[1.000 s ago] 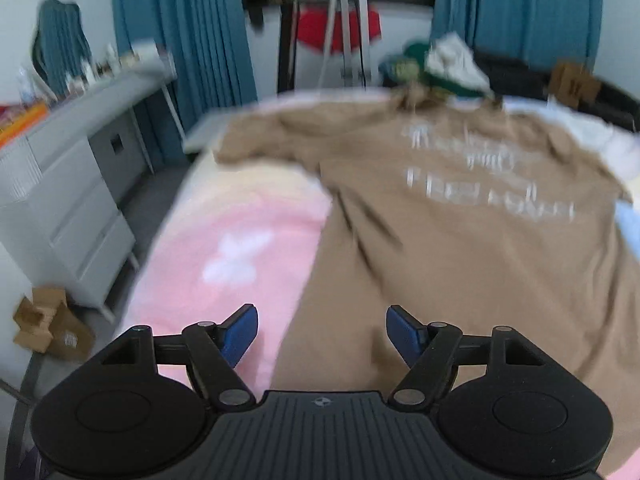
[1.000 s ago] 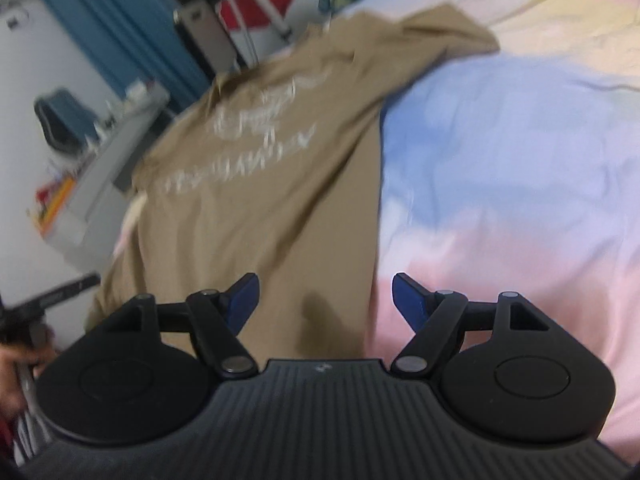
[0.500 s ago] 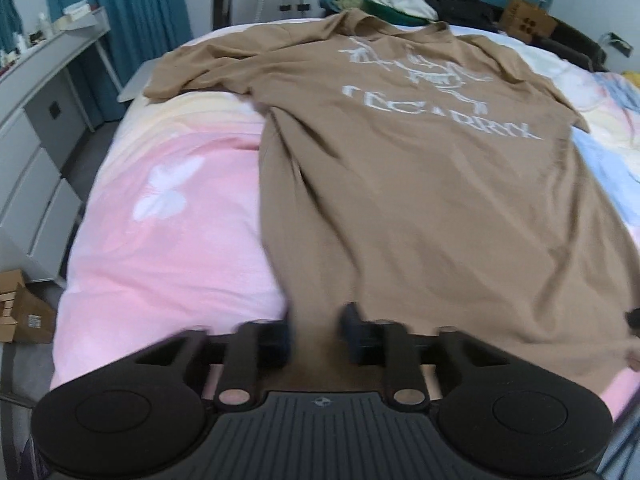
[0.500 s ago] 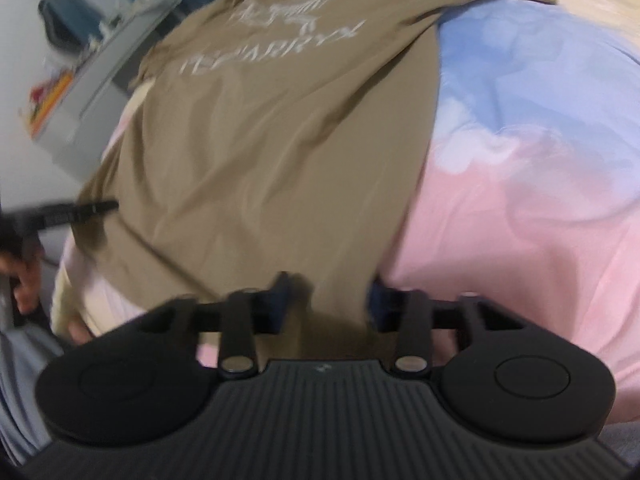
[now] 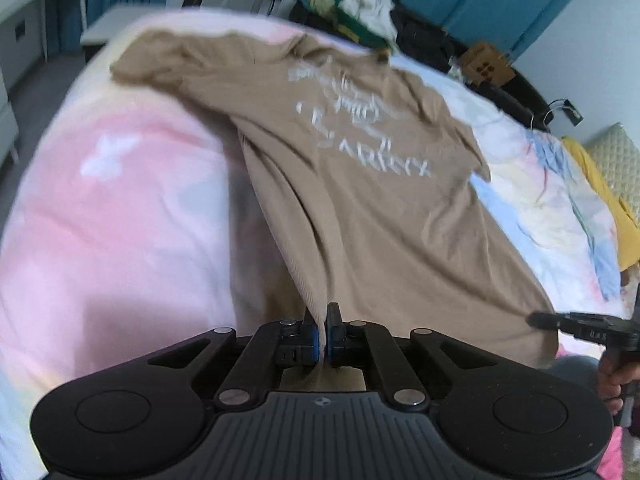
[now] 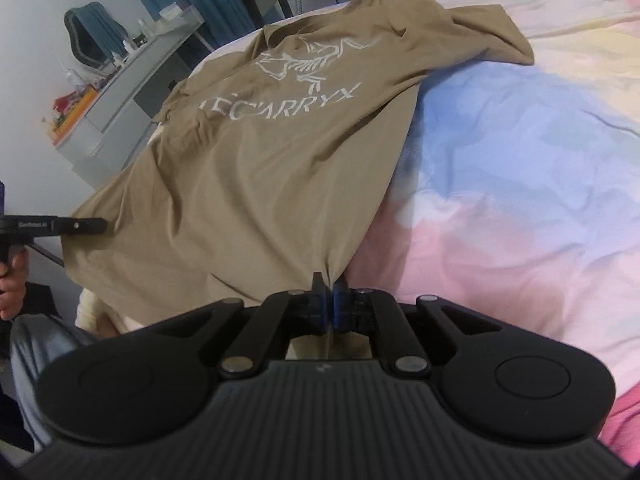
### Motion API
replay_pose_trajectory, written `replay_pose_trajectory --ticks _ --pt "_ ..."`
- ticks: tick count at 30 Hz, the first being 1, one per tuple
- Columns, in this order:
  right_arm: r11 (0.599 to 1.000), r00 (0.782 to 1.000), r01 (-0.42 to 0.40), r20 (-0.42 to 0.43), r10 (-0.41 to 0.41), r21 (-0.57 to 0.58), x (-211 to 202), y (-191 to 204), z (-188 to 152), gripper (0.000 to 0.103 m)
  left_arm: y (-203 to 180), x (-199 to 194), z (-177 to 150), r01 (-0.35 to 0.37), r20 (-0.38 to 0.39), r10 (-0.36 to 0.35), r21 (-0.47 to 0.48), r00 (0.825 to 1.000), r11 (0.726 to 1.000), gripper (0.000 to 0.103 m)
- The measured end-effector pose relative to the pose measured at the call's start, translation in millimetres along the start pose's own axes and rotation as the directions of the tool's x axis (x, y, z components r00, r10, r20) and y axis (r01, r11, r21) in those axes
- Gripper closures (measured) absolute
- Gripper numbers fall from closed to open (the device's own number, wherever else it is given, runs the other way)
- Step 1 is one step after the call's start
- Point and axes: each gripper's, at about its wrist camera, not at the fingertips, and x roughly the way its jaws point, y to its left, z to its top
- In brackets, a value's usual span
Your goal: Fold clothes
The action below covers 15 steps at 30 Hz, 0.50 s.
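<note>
Both tools had closed since a second earlier, when their fingers stood apart. Left wrist view: the left tool (image 5: 323,330) was clamped on the tan T-shirt (image 5: 360,200) hem, shirt spread on the bed (image 5: 120,208). Right wrist view: the right tool (image 6: 329,304) pinched the hem's other corner. No fold showed; folding remained.

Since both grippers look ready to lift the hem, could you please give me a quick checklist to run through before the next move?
1. Left gripper shut on the tan T-shirt hem: ok.
2. Right gripper shut on the hem: ok.
3. Both grips at the bottom corners: ok.
4. Shirt body flat: not ok, creases run up from each grip.
5. Far sleeve flat: not ok, bunched.
6. Both fabric layers caught between the fingers: cannot tell.
</note>
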Motion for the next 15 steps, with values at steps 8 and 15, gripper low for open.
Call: replay_pose_trajectory --ticks 8,15 --pt "0.997 0.993 0.079 -0.089 -0.080 -0.021 25 -3 -14 0.094 -12 42 -19 -0.136 -0.093 0.139 0.046 0.986 0.990 0.098" --pt "0.997 0.997 0.074 -0.008 -0.074 0.011 5 -8 -6 0.045 -22 23 -18 -0.176 -0.011 0.178 0.099 0.984 0.979 0.041"
